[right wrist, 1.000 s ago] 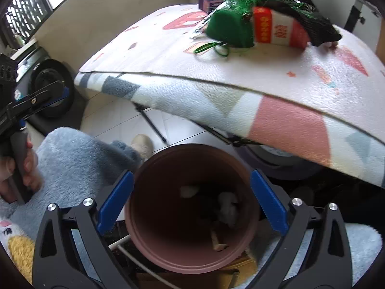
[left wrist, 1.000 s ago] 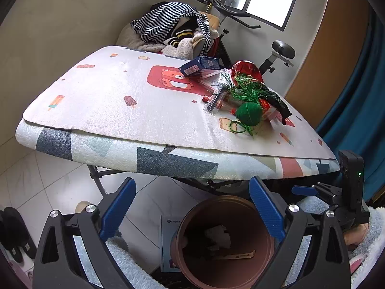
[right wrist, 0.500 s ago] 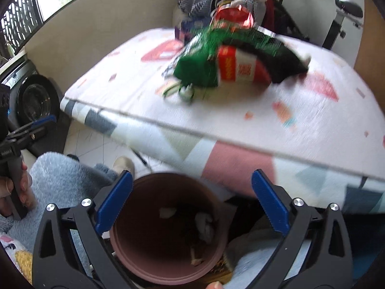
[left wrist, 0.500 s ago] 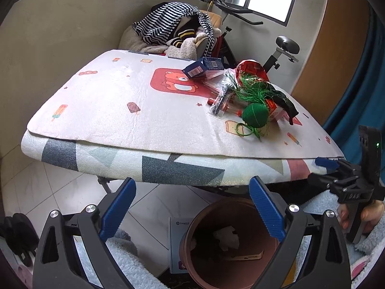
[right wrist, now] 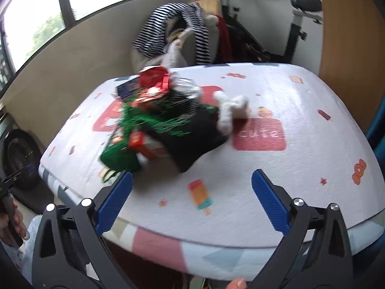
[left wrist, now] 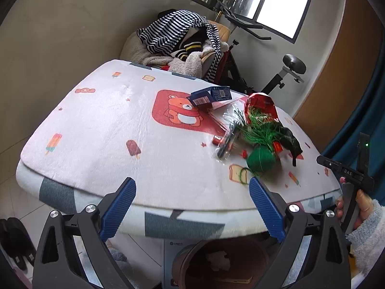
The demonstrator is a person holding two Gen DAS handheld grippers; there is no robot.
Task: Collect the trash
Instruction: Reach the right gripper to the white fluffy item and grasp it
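A heap of trash lies on the padded table [left wrist: 101, 130]: a blue box [left wrist: 211, 95], a red foil bag [left wrist: 261, 104], green tinsel [left wrist: 259, 130], a green yarn ball [left wrist: 261, 160], a black mesh piece [left wrist: 291, 141] and a clear wrapper [left wrist: 226, 142]. The brown bin [left wrist: 221, 262] stands on the floor under the near table edge. My left gripper [left wrist: 192, 207] is open and empty above the bin. In the right wrist view the heap [right wrist: 163, 125] includes a white crumpled wad [right wrist: 231, 112]. My right gripper [right wrist: 191, 202] is open and empty over the table's near edge.
A chair piled with striped clothes [left wrist: 182, 38] and an exercise bike [left wrist: 286, 72] stand behind the table. A blue curtain [left wrist: 361, 110] hangs on the right. Shoes [left wrist: 14, 243] lie on the floor at the left. The person's hand holds the other gripper [left wrist: 353, 192] at the right.
Both grippers have risen from over the bin and tilted up toward the tabletop. The bin has dropped out of the right wrist view. Both stay open and empty.
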